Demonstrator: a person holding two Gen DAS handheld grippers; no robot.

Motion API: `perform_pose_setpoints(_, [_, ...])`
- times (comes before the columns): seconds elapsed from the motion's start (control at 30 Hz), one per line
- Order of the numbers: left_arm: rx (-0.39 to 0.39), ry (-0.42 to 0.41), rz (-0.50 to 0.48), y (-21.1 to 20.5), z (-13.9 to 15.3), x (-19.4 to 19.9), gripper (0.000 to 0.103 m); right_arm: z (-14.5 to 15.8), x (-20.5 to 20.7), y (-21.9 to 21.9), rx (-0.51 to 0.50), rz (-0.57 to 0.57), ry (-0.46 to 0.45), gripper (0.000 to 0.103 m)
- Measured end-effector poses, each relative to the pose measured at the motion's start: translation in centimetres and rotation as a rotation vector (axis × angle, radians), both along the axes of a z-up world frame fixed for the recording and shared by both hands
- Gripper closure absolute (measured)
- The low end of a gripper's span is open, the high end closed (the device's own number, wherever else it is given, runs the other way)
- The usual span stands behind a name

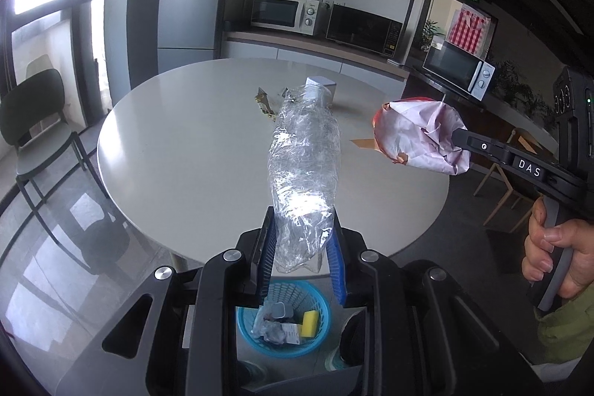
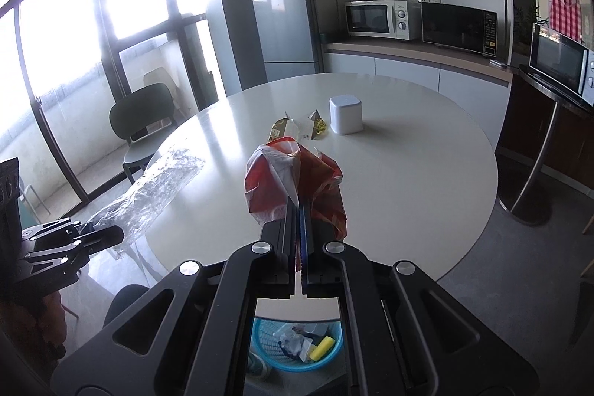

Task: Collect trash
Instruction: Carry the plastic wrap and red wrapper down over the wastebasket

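Note:
My left gripper is shut on a crushed clear plastic bottle and holds it upright above the floor in front of the round white table. My right gripper is shut on a crumpled red and white wrapper, held above the table's near edge; it also shows in the left wrist view. A blue trash basket with several scraps and a yellow sponge stands on the floor below both grippers, also seen in the right wrist view.
On the table lie yellow and clear snack wrappers beside a white cube-shaped container. A dark green chair stands left of the table. A fridge and microwaves line the back wall.

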State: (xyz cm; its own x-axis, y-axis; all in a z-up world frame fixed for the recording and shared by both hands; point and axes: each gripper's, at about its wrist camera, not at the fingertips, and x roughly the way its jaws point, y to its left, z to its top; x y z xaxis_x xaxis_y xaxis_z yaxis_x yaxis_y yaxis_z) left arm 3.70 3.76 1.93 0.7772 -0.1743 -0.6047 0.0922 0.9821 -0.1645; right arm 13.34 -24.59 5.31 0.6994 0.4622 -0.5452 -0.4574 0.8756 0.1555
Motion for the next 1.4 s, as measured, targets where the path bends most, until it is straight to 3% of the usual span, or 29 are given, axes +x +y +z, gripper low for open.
perform_pose_setpoints(0.83, [0.018,0.114,-0.129,-1.3,-2.2,-7.1,0.079,-1.8,-10.7,-1.6,-0.047,0.107,0.041,0.102])
perform_pose_setpoints(1.13, [0.034,0.264,-0.159,-1.4,-6.8,-8.7,0.079,-3.9,-13.0,-1.9,-0.08,0.138,0.111,0.102])
perform_pose_setpoints(1.4, [0.001,0.408,-0.141,-0.6,-12.2,-7.3,0.079,-8.8,-12.8,-1.5,-0.145,0.117,0.189,0.102])
